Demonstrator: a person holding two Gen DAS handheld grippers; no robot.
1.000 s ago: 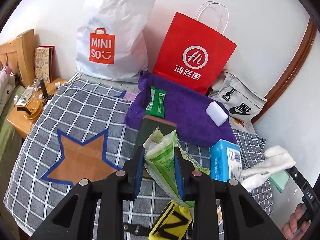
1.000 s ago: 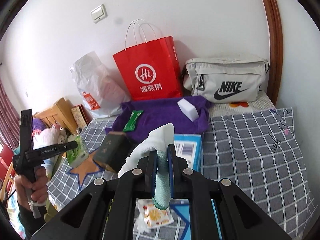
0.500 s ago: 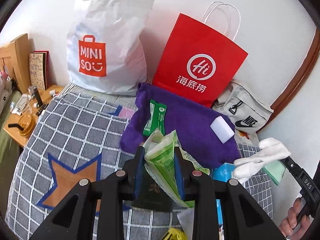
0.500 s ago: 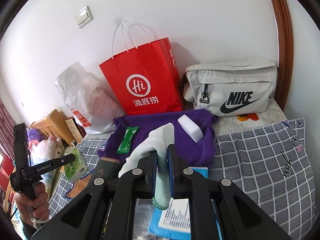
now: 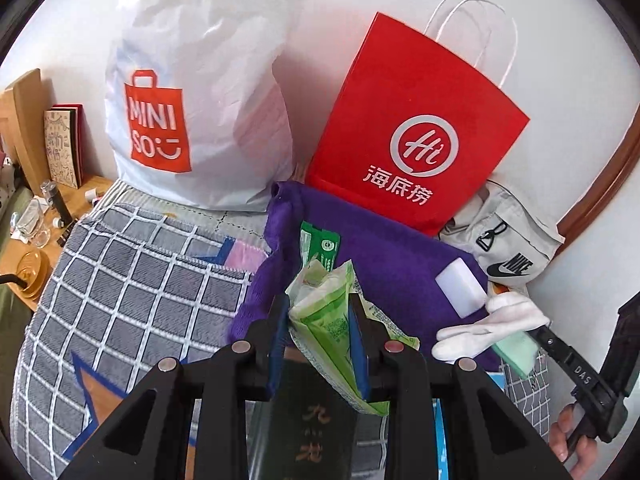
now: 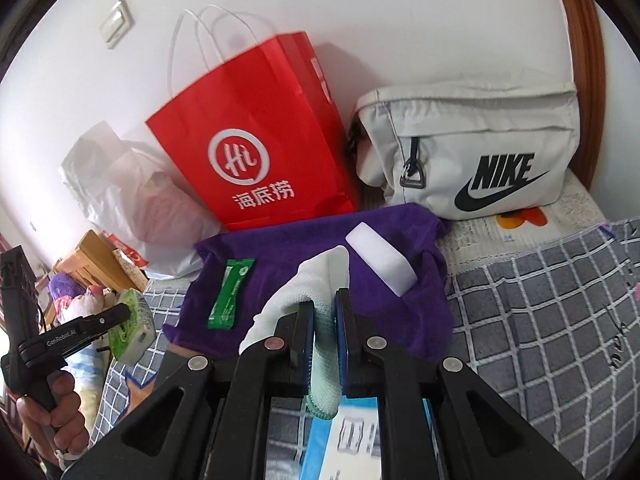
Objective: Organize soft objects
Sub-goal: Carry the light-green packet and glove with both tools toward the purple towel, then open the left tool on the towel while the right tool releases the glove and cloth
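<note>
Your left hand-held gripper (image 5: 318,330) is clamped on a green tissue pack (image 5: 328,320), held above the near edge of the purple towel (image 5: 384,256) on the bed (image 5: 132,276). Your right hand-held gripper (image 6: 324,320) is clenched on a white-and-mint sock (image 6: 316,300), also over the towel, near the white sponge block (image 6: 380,262).

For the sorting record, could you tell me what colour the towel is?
Purple towel, clearest in the right wrist view.
</note>
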